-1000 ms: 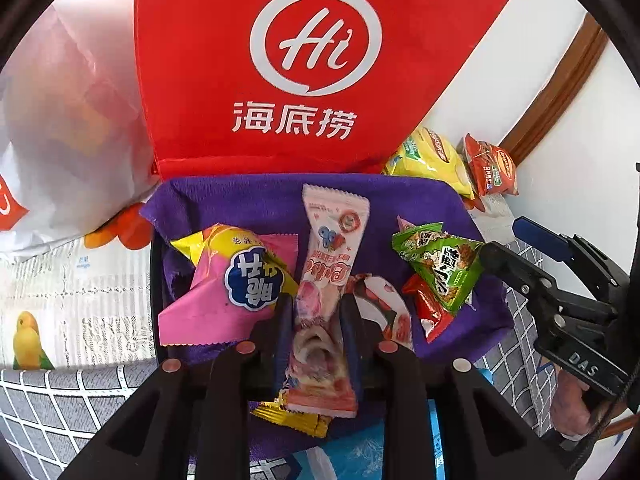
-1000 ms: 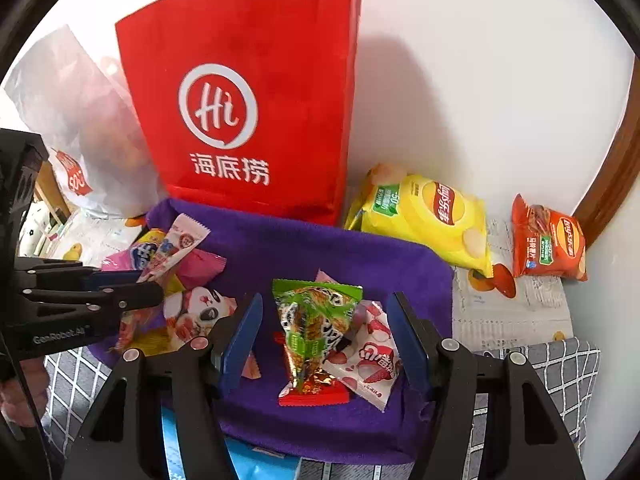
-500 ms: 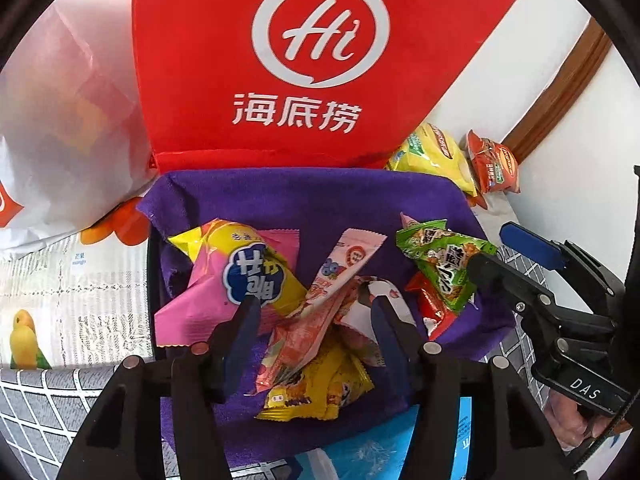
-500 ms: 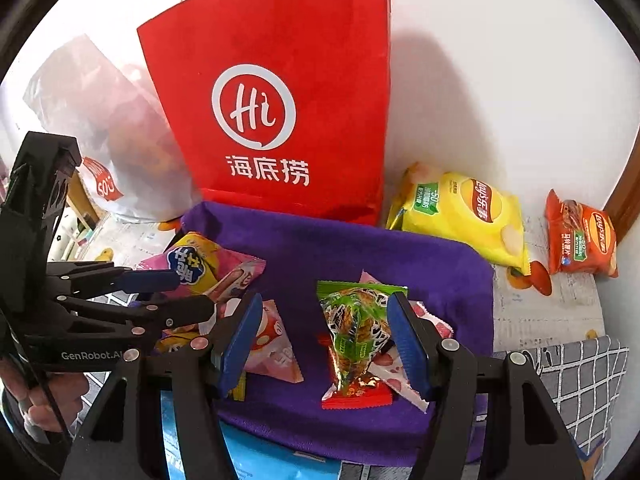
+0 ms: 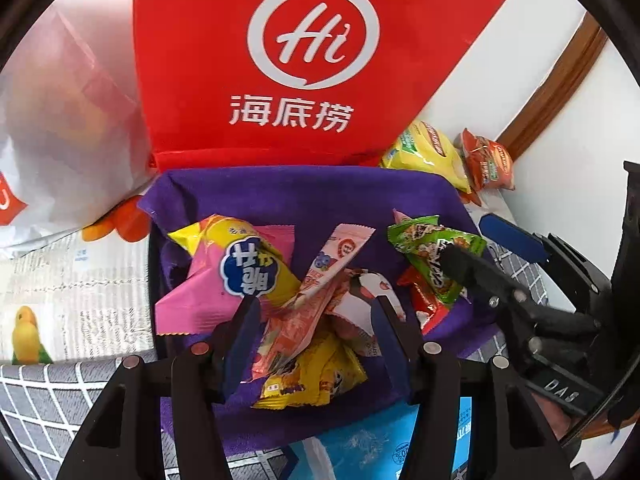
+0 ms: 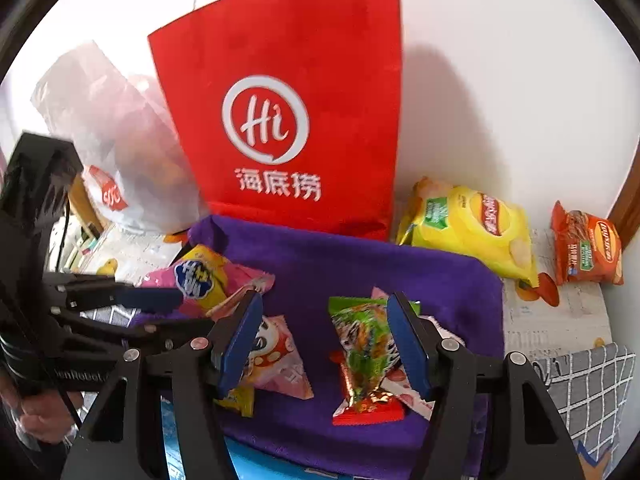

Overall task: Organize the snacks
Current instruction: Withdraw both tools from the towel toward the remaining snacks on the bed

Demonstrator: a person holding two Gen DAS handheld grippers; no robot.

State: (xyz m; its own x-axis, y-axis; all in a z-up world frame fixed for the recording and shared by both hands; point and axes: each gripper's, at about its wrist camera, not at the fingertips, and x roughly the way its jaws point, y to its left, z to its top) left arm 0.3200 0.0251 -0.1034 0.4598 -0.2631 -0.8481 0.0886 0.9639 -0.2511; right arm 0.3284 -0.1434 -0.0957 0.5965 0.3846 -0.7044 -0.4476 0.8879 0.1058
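- Just let go: left gripper [image 5: 312, 344] now parted, long pink wrapper [image 5: 316, 300] dropped slantwise onto the snack pile on the purple cloth [image 5: 304, 196].
- Means one snack delivered, left hand free.
- Right gripper [image 6: 324, 344] spread, empty, flanking green packet [image 6: 366, 348].

**Long pink packet released onto the pile**

The long pink packet [image 5: 320, 300], clamped upright between the left gripper [image 5: 312, 308] pads a second ago, has been let go and is now seen lying slanted across the yellow packet [image 5: 312, 380] between the parted jaws. The right gripper [image 6: 324, 320] has been brought closer over the green packet [image 6: 366, 344], now just inside its right pad.
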